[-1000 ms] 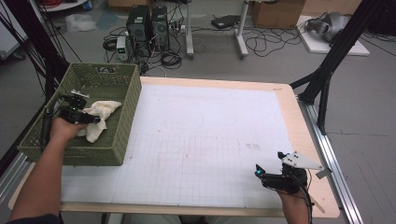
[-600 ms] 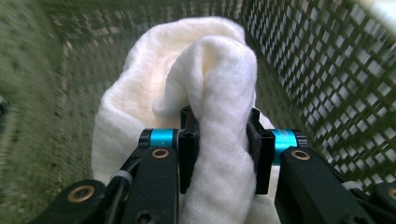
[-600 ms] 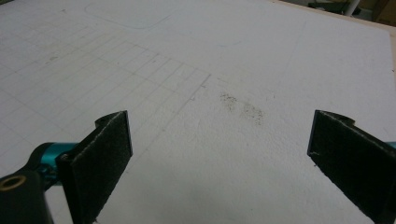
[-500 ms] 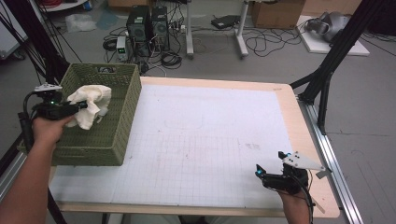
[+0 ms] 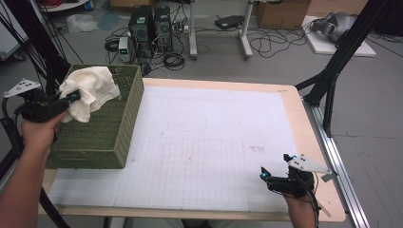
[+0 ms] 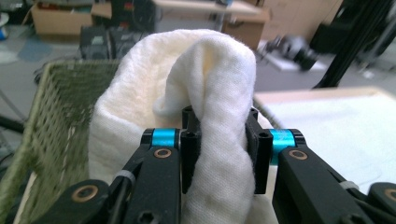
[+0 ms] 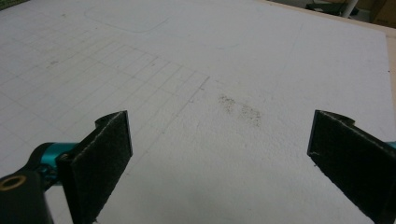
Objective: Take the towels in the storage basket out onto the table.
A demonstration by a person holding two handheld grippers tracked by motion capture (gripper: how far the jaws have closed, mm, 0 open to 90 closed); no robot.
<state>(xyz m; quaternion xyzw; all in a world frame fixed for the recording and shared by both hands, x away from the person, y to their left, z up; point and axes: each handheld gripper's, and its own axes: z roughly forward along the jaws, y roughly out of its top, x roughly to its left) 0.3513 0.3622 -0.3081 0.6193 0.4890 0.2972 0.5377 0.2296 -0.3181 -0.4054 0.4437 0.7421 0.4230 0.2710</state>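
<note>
Left tongs (image 5: pixel 72 97) clamped on the white cloth (image 5: pixel 92 90), holding it above the green basket (image 5: pixel 102 137) for lifting clear, while the right tongs (image 5: pixel 263 173) wait apart over the desk (image 5: pixel 214 142).

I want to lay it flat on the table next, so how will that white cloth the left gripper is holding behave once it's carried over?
The white cloth is probably floppy: it bunches and folds over the left gripper, whose pads pinch a thick fold. It likely weighs little, since it hangs from that single pinch above the green basket. Its nubbly weave looks unlikely to slip, but it may land crumpled.
</note>
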